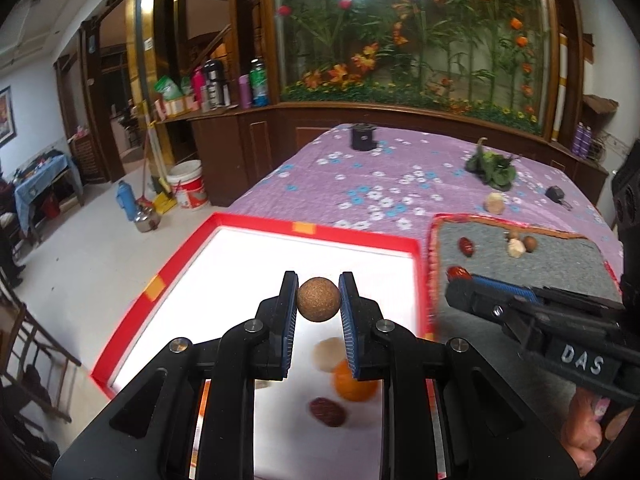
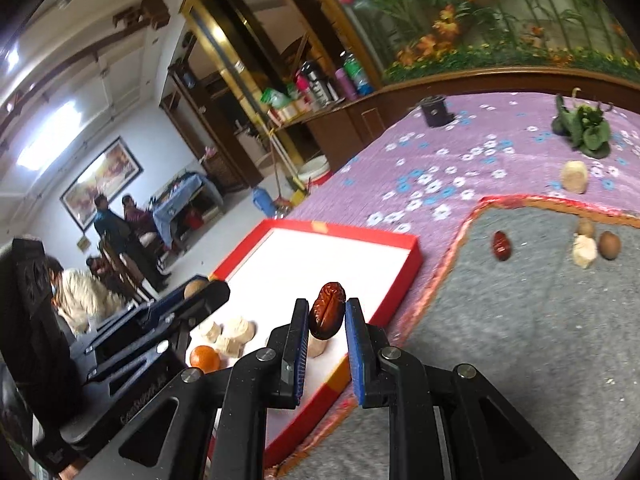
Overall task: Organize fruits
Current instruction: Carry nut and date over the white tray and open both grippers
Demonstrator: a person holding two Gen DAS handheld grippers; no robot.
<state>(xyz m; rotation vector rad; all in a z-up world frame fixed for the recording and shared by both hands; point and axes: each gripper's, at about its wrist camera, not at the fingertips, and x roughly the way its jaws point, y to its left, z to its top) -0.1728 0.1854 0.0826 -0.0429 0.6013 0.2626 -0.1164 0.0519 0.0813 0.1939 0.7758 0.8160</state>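
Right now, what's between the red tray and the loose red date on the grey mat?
In the right wrist view, only a strip of purple flowered cloth and bare grey mat separates the red tray from the loose red date.

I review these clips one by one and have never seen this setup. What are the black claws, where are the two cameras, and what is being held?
No robot here: a person holds a hand-held clamp in each hand, each carrying a wide-angle camera looking along its fingers. The left view shows the left gripper shut on a brown ball-shaped fruit above a red-rimmed tray. The right view shows the right gripper shut on a red date. An orange and pale pieces lie in the tray; another date lies on the grey mat.
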